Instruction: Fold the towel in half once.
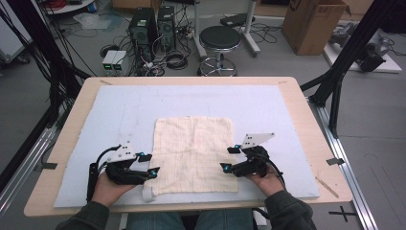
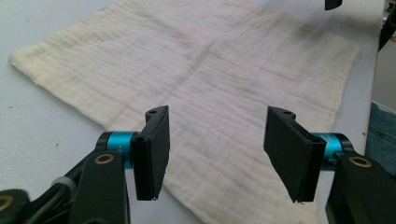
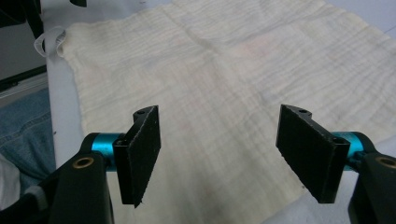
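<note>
On the counter (image 1: 306,120) lies one pale blue mat (image 1: 119,105), and on it one cream cloth (image 1: 194,153), spread flat near the person's edge, between two hand-held grippers. The left hand-held gripper (image 1: 152,165) sits at the cloth's left edge, its two jaws spread apart over the fabric with nothing pinched between them. One small white loop (image 1: 147,194) sticks out at the cloth's near left corner. The right hand-held gripper (image 1: 230,159) sits over the cloth's right side, its two jaws likewise spread and pinching nothing. Two hands hold them, one each.
</note>
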Tool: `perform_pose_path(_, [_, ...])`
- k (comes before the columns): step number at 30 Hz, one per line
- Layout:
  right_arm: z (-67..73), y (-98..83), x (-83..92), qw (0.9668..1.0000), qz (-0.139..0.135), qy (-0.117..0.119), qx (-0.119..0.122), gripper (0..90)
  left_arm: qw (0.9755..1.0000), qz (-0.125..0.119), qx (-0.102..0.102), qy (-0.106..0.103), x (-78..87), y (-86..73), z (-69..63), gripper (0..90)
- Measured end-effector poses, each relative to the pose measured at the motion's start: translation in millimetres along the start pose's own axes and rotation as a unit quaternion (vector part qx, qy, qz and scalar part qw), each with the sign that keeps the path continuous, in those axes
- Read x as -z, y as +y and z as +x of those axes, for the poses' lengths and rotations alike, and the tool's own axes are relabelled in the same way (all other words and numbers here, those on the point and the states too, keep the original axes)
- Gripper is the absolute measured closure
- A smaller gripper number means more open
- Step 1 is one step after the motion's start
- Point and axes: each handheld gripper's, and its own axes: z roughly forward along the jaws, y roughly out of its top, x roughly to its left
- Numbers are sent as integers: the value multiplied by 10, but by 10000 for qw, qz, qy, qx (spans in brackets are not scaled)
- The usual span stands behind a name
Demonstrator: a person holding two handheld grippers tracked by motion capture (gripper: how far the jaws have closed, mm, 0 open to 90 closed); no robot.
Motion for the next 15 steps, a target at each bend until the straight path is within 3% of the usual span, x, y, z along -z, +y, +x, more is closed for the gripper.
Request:
perform_pose_path(4, [-59,-1,-22,9999,96,-39,-39,300,9999,48,105,-43,-43,47,44,415])
perform_pose_path(8, [-145,12,-28,9997,94,-77,-191,289,9999,140,57,-23,-55,83,75,415])
perform_pose_path(15, [-317,102,-4,9995,43,-86,-308,276,10000,45,72,49,-54,184,134,433])
